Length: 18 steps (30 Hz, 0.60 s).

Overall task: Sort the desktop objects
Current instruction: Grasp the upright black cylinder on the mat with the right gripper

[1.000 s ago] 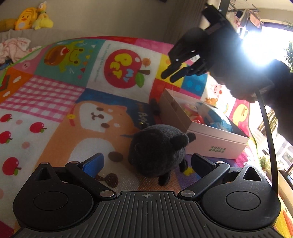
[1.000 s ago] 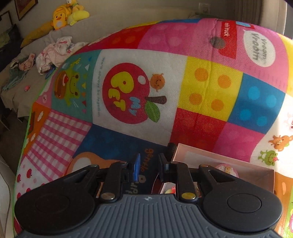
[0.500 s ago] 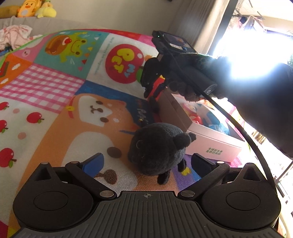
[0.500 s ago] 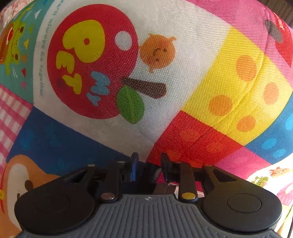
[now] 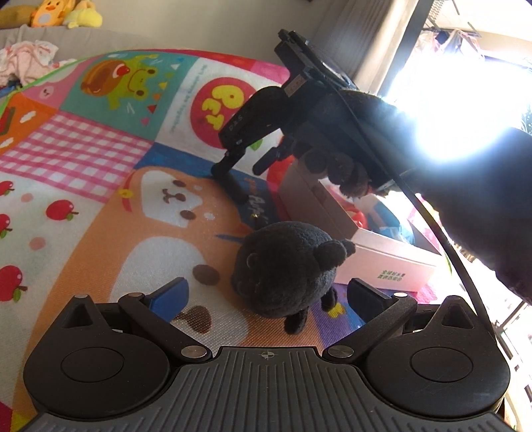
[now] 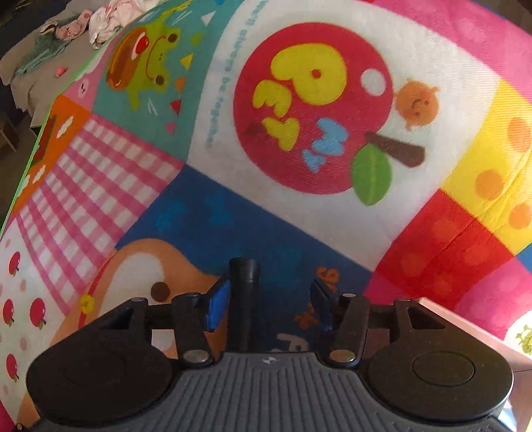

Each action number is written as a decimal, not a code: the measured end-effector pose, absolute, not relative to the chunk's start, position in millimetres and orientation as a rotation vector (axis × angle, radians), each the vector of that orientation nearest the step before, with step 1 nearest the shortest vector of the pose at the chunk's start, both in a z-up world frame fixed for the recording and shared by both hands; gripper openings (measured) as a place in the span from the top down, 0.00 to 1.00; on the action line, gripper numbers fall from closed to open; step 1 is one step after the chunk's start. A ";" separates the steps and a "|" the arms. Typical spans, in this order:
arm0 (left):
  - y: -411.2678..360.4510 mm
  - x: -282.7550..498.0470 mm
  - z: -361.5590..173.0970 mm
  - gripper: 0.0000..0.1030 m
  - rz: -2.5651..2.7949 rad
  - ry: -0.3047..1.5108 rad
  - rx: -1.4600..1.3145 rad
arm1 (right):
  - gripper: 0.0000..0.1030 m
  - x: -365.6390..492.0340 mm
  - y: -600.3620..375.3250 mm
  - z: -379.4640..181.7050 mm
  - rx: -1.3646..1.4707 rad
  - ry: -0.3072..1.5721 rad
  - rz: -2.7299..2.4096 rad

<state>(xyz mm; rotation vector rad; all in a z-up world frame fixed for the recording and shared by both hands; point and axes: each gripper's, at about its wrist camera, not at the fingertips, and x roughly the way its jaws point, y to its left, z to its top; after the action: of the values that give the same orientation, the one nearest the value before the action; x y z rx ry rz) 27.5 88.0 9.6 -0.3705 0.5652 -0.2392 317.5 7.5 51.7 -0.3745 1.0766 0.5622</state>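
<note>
A black plush toy (image 5: 286, 266) stands on the colourful play mat (image 5: 99, 206), between the wide-apart fingers of my left gripper (image 5: 267, 292), which is open and not touching it. My right gripper (image 5: 240, 168), held by a gloved hand (image 5: 345, 172), points down at the mat just left of the white box (image 5: 392, 262). In the right wrist view the jaws of my right gripper (image 6: 269, 299) are opening. A black cylinder (image 6: 244, 292) lies between them beside the left blue pad (image 6: 217, 302), clear of the right pad.
The open white box holds several colourful items and its corner (image 6: 465, 325) shows at the right wrist view's lower right. Yellow plush toys (image 5: 63, 16) and bundled clothes (image 5: 23, 59) lie beyond the mat's far edge. Glare from a window fills the upper right.
My right gripper came down from above the box to the mat left of it, and its jaws went from nearly shut to apart. The left gripper and plush toy stayed put.
</note>
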 end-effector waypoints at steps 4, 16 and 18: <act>92.3 30.4 7.1 0.00 -0.246 0.577 -0.402 | 0.73 298.0 24.5 41.8 -0.387 1.070 0.607; 94.7 33.2 4.4 0.00 -0.246 0.592 -0.430 | 0.82 176.6 -79.9 144.1 -0.211 0.885 0.785; 93.8 34.2 4.4 0.00 -0.243 0.594 -0.427 | 0.82 148.9 -112.6 152.0 -0.177 0.846 0.775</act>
<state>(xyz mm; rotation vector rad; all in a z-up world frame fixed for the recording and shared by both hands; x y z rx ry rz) 34.2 93.8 4.4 -0.4272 0.5944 -0.2431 148.9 -112.6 152.0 -0.1770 0.8464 0.7745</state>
